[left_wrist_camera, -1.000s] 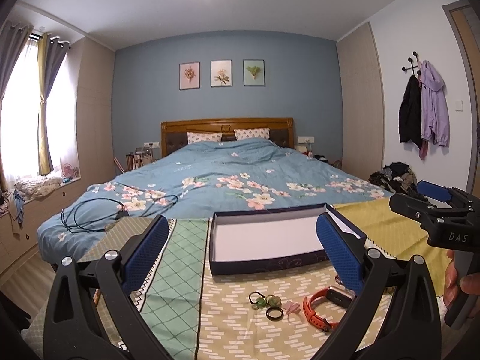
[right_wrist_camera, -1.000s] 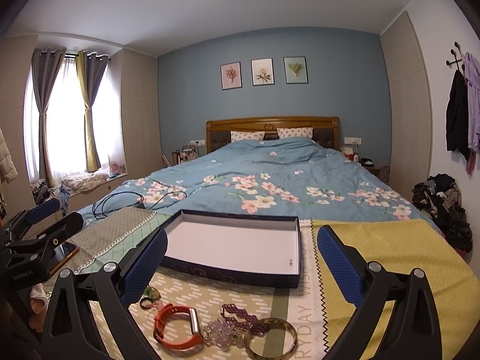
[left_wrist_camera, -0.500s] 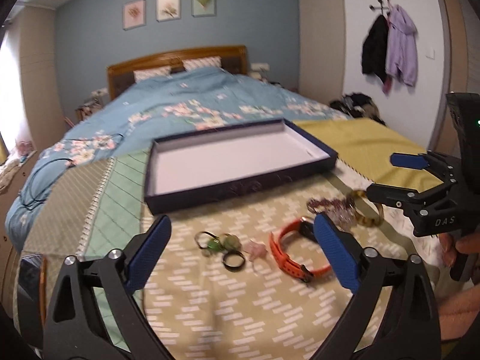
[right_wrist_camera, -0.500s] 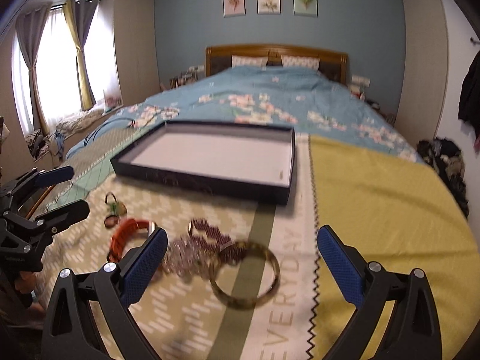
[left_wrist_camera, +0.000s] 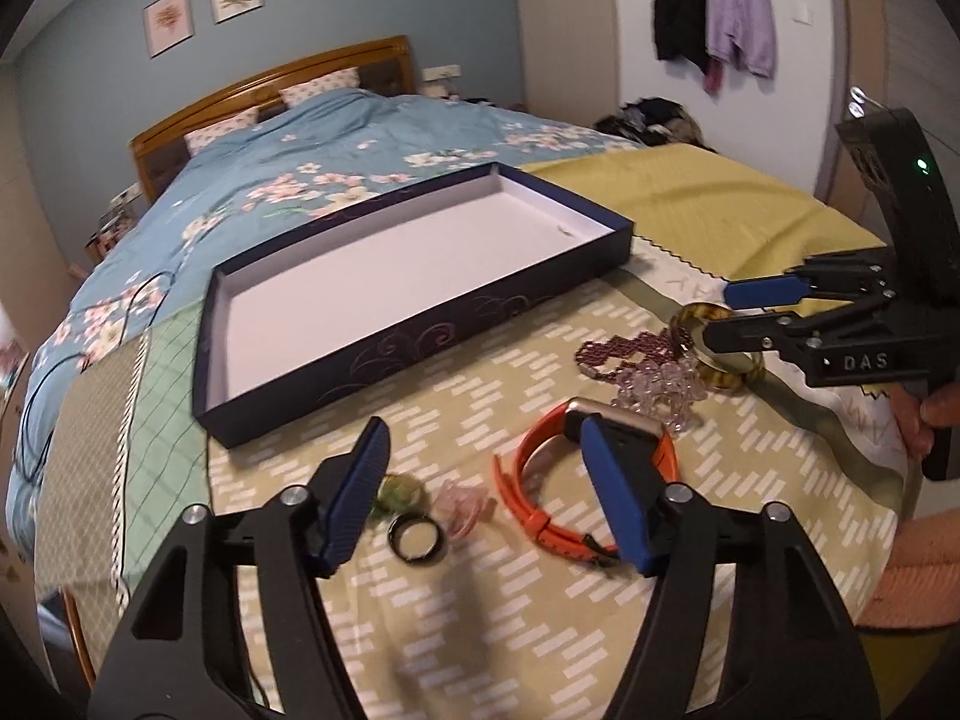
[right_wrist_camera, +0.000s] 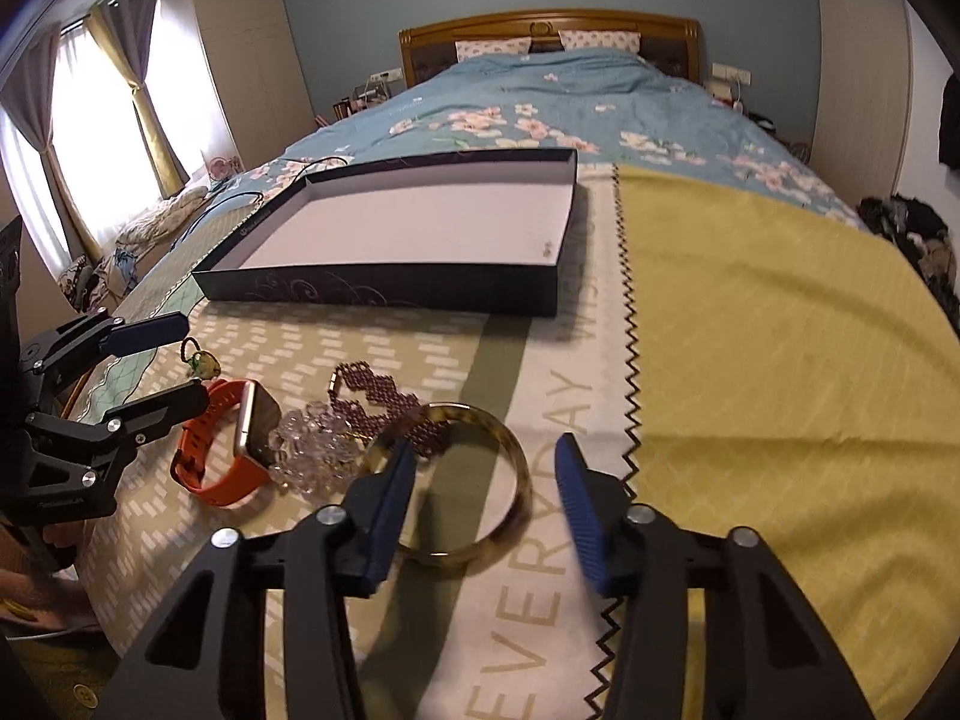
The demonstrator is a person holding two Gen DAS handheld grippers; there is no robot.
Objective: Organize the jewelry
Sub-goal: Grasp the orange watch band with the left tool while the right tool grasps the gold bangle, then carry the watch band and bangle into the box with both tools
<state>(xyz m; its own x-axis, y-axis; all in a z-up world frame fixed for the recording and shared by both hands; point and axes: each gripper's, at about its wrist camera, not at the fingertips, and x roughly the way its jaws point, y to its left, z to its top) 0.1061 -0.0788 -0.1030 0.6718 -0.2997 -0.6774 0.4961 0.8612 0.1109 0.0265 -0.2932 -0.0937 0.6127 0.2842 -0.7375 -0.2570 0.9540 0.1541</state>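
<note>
A dark blue box lid [left_wrist_camera: 420, 324] with a white inside lies open on the bed cloth; it also shows in the right wrist view [right_wrist_camera: 384, 288]. My left gripper [left_wrist_camera: 480, 480] is open, low over an orange watch [left_wrist_camera: 540, 516], a black ring [left_wrist_camera: 417, 539], a pink piece [left_wrist_camera: 459, 501] and a green charm [left_wrist_camera: 399, 489]. My right gripper [right_wrist_camera: 483, 492] is open around a tortoiseshell bangle [right_wrist_camera: 510, 516], beside a clear bead bracelet [right_wrist_camera: 312, 456] and a purple bead band [right_wrist_camera: 378, 399]. The orange watch [right_wrist_camera: 222, 450] lies left of them.
Patchwork cloths cover the bed end: green-patterned [left_wrist_camera: 540, 600] and yellow [right_wrist_camera: 780, 330]. A black cable [left_wrist_camera: 36, 420] lies on the blue floral duvet [left_wrist_camera: 336, 138]. Coats [left_wrist_camera: 714, 6] hang on the right wall. Curtains and a window sill [right_wrist_camera: 90, 120] are on the left.
Both grippers have tilted down and moved in close over the jewelry. Their fingers stand narrower than before, the left over the watch and ring, the right around the bangle.
</note>
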